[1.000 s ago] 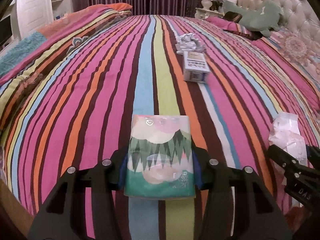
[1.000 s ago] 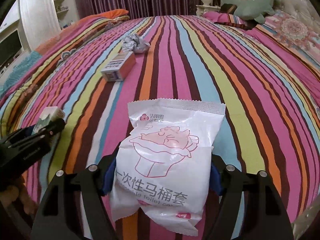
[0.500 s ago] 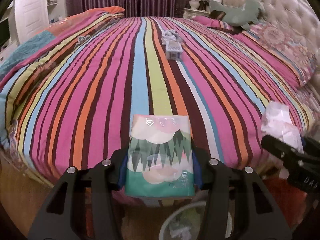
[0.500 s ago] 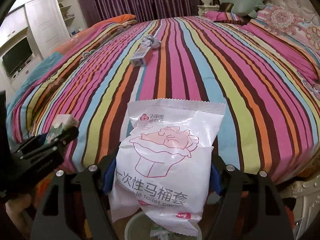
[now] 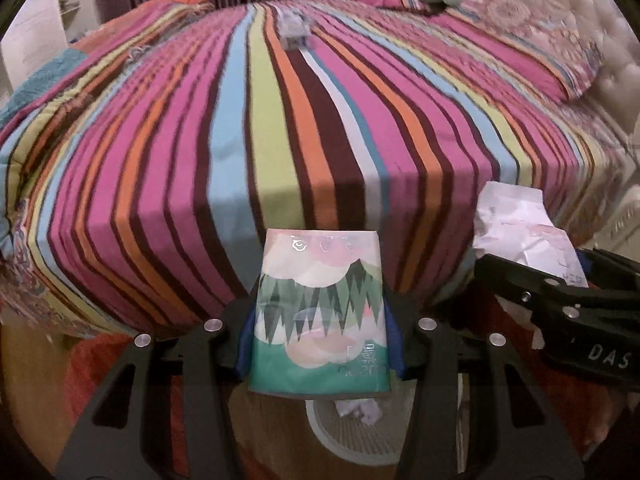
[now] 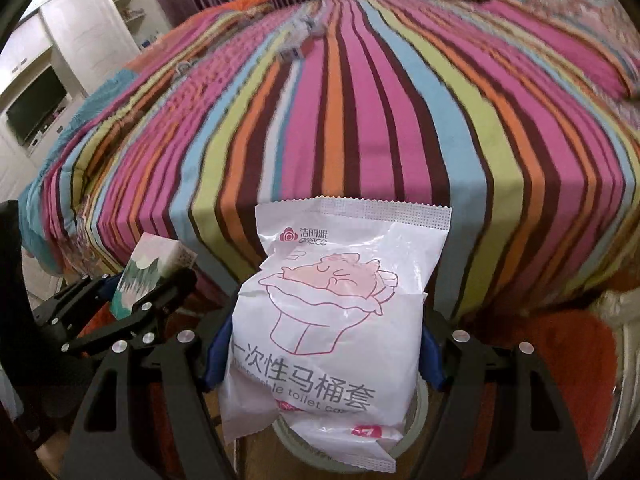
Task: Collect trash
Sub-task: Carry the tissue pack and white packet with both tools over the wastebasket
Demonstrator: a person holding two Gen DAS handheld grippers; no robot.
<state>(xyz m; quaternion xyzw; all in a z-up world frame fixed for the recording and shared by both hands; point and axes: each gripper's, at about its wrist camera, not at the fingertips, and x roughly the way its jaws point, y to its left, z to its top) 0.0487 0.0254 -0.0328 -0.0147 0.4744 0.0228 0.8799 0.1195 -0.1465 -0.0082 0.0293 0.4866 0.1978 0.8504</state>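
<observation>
White plastic rim of the bin [image 5: 352, 436] sits on the floor below the bed's foot edge. Best to centre each packet over it before releasing. The left gripper [image 5: 318, 332] has its jaws clamped on the tissue pack [image 5: 320, 312], the right gripper [image 6: 320, 356] on the toilet-cover packet [image 6: 332, 320].

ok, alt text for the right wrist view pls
The right gripper is shut on a white disposable toilet seat cover packet, held above a white trash bin on the floor at the foot of a striped bed. At left, the left gripper clamps a green tissue pack.
</observation>
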